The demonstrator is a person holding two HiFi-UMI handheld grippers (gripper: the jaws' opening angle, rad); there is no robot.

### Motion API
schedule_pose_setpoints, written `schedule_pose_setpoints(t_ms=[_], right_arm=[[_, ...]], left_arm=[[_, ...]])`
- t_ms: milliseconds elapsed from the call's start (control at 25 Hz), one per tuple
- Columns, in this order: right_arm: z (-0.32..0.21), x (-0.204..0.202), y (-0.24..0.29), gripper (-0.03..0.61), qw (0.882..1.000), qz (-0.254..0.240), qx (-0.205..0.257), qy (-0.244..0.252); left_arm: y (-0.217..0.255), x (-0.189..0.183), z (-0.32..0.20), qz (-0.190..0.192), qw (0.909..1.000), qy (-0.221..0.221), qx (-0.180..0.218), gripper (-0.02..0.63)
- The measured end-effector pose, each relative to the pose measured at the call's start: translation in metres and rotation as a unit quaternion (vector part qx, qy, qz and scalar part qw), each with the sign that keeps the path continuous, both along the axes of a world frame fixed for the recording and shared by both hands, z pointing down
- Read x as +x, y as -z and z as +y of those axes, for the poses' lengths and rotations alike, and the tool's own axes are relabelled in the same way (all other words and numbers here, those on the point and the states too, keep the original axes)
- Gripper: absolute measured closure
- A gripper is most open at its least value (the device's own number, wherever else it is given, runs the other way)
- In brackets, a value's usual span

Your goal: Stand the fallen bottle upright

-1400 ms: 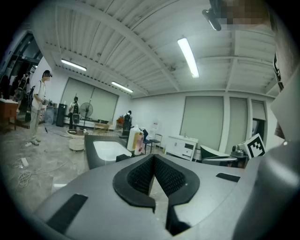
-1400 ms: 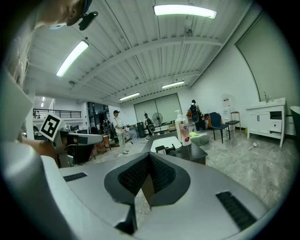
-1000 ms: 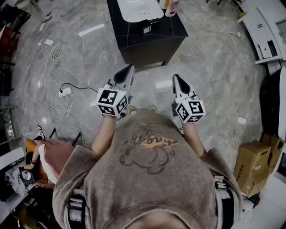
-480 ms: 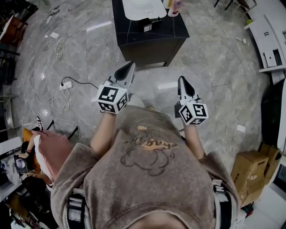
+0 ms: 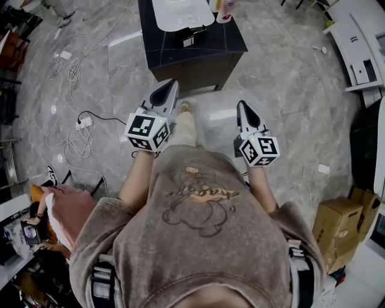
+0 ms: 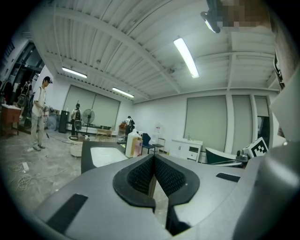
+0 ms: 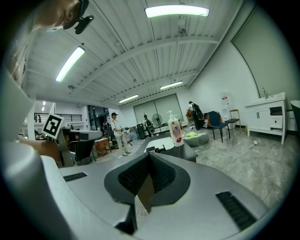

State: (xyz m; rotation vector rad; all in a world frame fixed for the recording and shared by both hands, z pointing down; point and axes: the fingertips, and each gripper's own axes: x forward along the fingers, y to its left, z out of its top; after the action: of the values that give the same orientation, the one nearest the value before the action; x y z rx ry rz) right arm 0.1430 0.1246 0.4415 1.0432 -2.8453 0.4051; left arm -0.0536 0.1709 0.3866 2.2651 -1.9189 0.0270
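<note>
Head view: left gripper (image 5: 170,90) and right gripper (image 5: 242,109) were held out level over the stone floor (image 5: 283,90), both aimed at the dark table (image 5: 198,51) ahead. A white tray (image 5: 180,13) lay on the table. The bottle (image 5: 227,11) was at the table's far right corner, well apart from both grippers. It was too small there to tell whether it stood or lay. The person's leg (image 5: 183,129) and shoe (image 5: 185,106) reached forward between the two grippers. Only bare floor lay between them and the table. Cables (image 5: 75,135) ran off to the left and a cardboard box (image 5: 338,224) sat low right, both off the line to the table.

Left gripper view: the jaws were clenched, tips meeting, with nothing between them. Past them were the table edge (image 6: 86,157), the tray and a white jug (image 6: 132,143) at its far end. A person (image 6: 40,115) and a fan (image 6: 88,115) stood far back on the left. A white cabinet (image 6: 187,149) was on the right.

Right gripper view: the jaws were clenched too, tips together, gripping nothing. A pump bottle (image 7: 176,131) stood upright on the table's right corner, beside the tray. A blue chair (image 7: 216,123) and a second cabinet (image 7: 269,117) were off to the right. More people (image 7: 116,129) stood behind the table.
</note>
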Motion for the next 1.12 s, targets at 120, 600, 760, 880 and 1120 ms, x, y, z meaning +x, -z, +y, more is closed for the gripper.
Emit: schedule_pose_setpoints(t_ms=[120, 600, 760, 880, 1120], right_arm=[[-0.014, -0.003, 0.001, 0.58, 1.0, 0.002, 0.002, -0.005], [-0.096, -0.039, -0.005, 0.58, 1.0, 0.021, -0.006, -0.006], [-0.129, -0.061, 0.003, 0.58, 1.0, 0.024, -0.006, -0.004], [-0.154, -0.079, 0.008, 0.58, 1.0, 0.024, -0.007, -0.007], [-0.197, -0.109, 0.015, 0.58, 0.999, 0.025, -0.009, -0.024]], left_arm=[[-0.004, -0.004, -0.018, 0.003, 1.0, -0.004, 0.001, 0.595], [-0.012, -0.045, -0.109, 0.021, 0.9997, -0.01, -0.003, 0.594], [-0.004, -0.067, -0.143, 0.013, 0.9998, -0.014, -0.006, 0.595], [-0.002, -0.085, -0.167, 0.007, 0.9997, -0.021, -0.012, 0.595], [0.004, -0.114, -0.215, 0.007, 0.999, -0.04, -0.015, 0.595]])
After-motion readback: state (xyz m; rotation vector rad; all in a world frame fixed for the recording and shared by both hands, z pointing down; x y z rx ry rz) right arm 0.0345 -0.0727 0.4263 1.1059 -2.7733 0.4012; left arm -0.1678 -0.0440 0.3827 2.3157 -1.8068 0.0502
